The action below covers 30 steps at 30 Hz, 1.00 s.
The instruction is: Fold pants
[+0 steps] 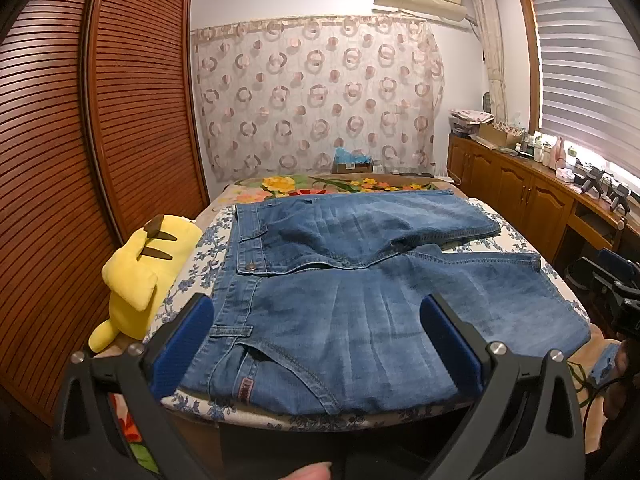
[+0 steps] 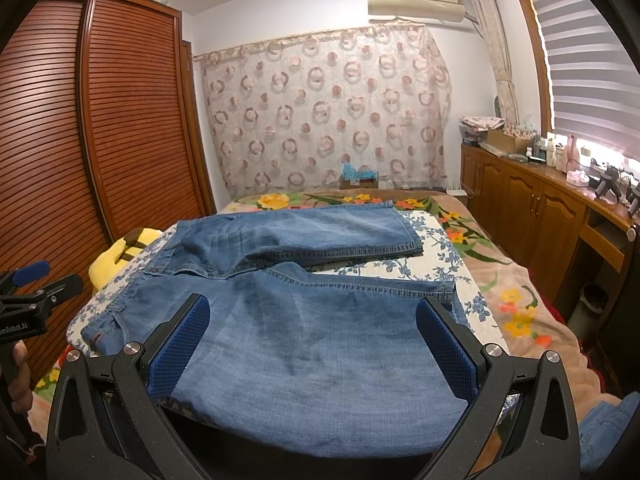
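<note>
Blue denim pants (image 1: 360,280) lie flat on a floral-covered board (image 1: 208,240) on the bed, waistband to the left, two short legs spread to the right. My left gripper (image 1: 316,340) is open and empty above the near waist and hip. The pants also show in the right wrist view (image 2: 304,320). My right gripper (image 2: 312,344) is open and empty above the near leg. The right gripper shows at the right edge of the left wrist view (image 1: 616,292), and the left gripper at the left edge of the right wrist view (image 2: 36,292).
A yellow plush toy (image 1: 140,276) lies left of the board against the slatted wardrobe (image 1: 80,160). A flowered blanket (image 2: 516,304) covers the bed. A wooden cabinet (image 1: 520,192) with bottles and boxes runs along the right under the window.
</note>
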Each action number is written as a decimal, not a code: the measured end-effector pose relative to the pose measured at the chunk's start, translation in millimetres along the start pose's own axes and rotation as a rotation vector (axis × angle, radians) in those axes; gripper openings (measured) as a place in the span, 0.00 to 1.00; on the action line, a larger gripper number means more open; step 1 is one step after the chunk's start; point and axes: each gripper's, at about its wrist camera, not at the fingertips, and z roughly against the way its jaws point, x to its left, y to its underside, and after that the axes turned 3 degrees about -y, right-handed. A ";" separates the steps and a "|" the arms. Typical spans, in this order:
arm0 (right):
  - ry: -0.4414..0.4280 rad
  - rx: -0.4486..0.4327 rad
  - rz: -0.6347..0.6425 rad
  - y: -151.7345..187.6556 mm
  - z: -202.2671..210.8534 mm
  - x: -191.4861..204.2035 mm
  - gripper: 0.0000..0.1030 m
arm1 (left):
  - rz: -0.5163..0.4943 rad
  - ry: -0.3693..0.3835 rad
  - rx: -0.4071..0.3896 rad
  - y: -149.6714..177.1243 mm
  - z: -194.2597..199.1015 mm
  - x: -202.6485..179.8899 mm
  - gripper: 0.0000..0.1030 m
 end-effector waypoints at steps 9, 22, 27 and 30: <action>0.000 0.000 0.000 0.0 -0.5 -0.4 1.00 | -0.001 0.000 -0.003 -1.8 2.2 -0.8 1.00; 0.000 -0.002 0.001 0.2 0.3 -0.2 1.00 | 0.000 -0.001 -0.005 -1.5 3.1 -1.0 1.00; 0.000 -0.003 0.001 -0.4 -1.3 -1.0 1.00 | -0.001 0.000 -0.006 -0.9 2.8 -1.0 1.00; 0.000 -0.003 0.001 -0.4 -1.4 -1.0 1.00 | -0.001 0.000 -0.007 1.0 1.4 -0.4 1.00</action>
